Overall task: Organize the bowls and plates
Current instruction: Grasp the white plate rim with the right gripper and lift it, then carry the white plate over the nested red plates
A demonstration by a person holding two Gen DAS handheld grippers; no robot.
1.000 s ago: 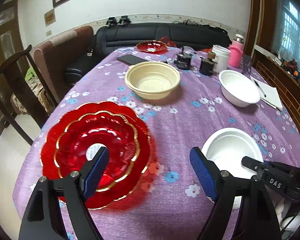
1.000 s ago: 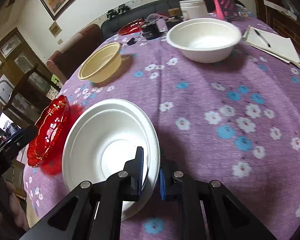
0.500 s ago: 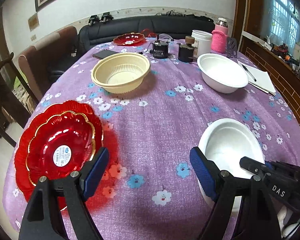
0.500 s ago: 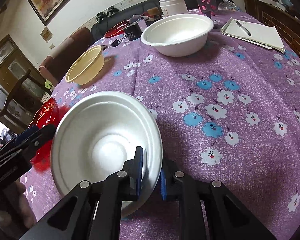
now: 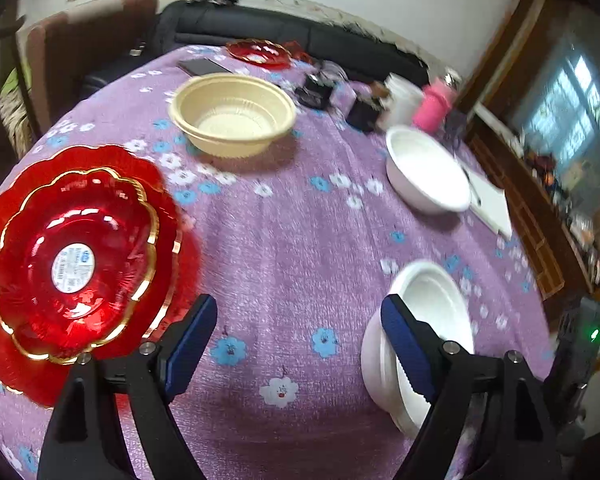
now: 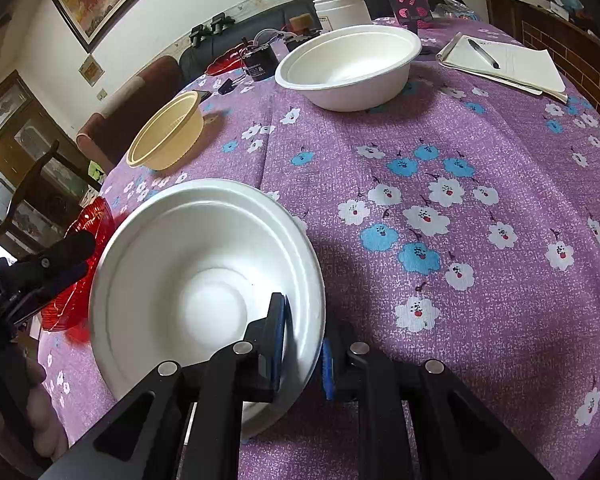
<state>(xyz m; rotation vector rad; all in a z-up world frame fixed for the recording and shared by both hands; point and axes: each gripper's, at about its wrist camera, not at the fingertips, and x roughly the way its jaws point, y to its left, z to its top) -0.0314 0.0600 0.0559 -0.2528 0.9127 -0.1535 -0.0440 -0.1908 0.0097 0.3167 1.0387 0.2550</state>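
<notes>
The near white bowl (image 6: 204, 280) sits tilted just right of the red plates (image 5: 76, 256), rim pinched by the right gripper (image 6: 302, 344) — thin edge, it could slip — while the left gripper (image 5: 296, 344) hovers spread and empty.

The left gripper (image 5: 300, 340) hangs with jaws spread: red plates (image 5: 74, 264) beside one, white bowl (image 5: 420, 344) behind the other.

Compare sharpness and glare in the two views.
Left wrist view: motion blur smears the far white bowl and the window side, with glare streaks on the red plates. Right wrist view: sharp, with soft shadows under the held white bowl, and fisheye bending throughout.
</notes>
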